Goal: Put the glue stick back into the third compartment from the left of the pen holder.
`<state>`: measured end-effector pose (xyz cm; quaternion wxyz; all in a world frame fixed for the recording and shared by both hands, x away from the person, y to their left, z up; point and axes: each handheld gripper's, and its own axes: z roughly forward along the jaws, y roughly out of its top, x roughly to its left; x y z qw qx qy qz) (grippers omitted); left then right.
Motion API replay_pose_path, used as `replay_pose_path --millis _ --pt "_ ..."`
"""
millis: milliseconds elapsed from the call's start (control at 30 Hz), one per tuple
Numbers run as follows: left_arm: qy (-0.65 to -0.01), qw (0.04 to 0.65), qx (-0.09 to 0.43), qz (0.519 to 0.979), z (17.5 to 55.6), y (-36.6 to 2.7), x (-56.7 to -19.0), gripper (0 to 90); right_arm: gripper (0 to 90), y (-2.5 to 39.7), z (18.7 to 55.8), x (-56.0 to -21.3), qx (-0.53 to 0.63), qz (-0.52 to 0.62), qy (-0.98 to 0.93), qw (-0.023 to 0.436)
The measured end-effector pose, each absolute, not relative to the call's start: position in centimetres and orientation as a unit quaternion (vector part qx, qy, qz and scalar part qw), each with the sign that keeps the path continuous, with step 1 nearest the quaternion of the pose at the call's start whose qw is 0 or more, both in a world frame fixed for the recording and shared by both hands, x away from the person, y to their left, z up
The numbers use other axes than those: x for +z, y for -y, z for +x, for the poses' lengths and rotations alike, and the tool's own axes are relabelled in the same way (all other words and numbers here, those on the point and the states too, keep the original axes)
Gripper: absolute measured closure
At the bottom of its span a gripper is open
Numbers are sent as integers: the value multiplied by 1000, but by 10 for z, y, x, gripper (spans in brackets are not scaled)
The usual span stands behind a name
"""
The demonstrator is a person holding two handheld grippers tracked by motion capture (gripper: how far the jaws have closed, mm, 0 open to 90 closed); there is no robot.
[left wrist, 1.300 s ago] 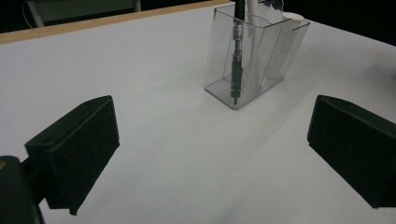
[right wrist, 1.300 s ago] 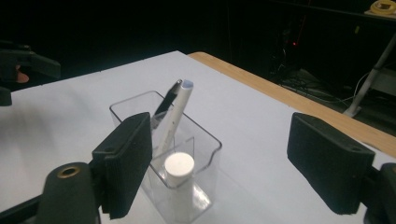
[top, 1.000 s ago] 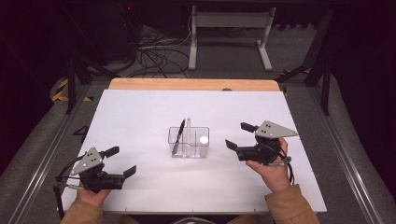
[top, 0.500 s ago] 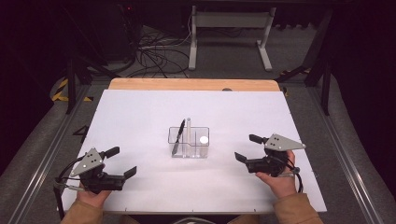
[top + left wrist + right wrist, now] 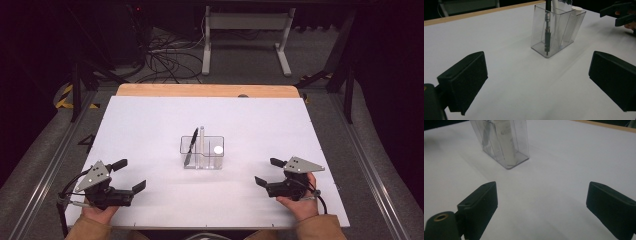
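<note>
Two grippers sit low on my white table (image 5: pixel 150 125), well apart from the clear plastic organizer (image 5: pixel 202 152) at its centre, with nothing between them and it. The box is rectangular, thin-walled and glossy; a black pen (image 5: pixel 190 146) leans in its left compartment, a white stick (image 5: pixel 202 142) stands upright beside it, and a white round-topped thing (image 5: pixel 217 149) fills the right. My left gripper (image 5: pixel 131 175) rests at seven o'clock, jaws spread wide, empty; my right gripper (image 5: pixel 269 171) at four o'clock, likewise agape, holding nothing.
</note>
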<state>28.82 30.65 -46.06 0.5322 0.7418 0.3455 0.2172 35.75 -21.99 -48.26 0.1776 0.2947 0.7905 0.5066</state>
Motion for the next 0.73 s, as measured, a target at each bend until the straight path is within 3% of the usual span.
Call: replay_pose_path --millis 733 --pt "-357 531 207 740 292 -309 -468 25 108 220 362 -482 510 298 -783 195"
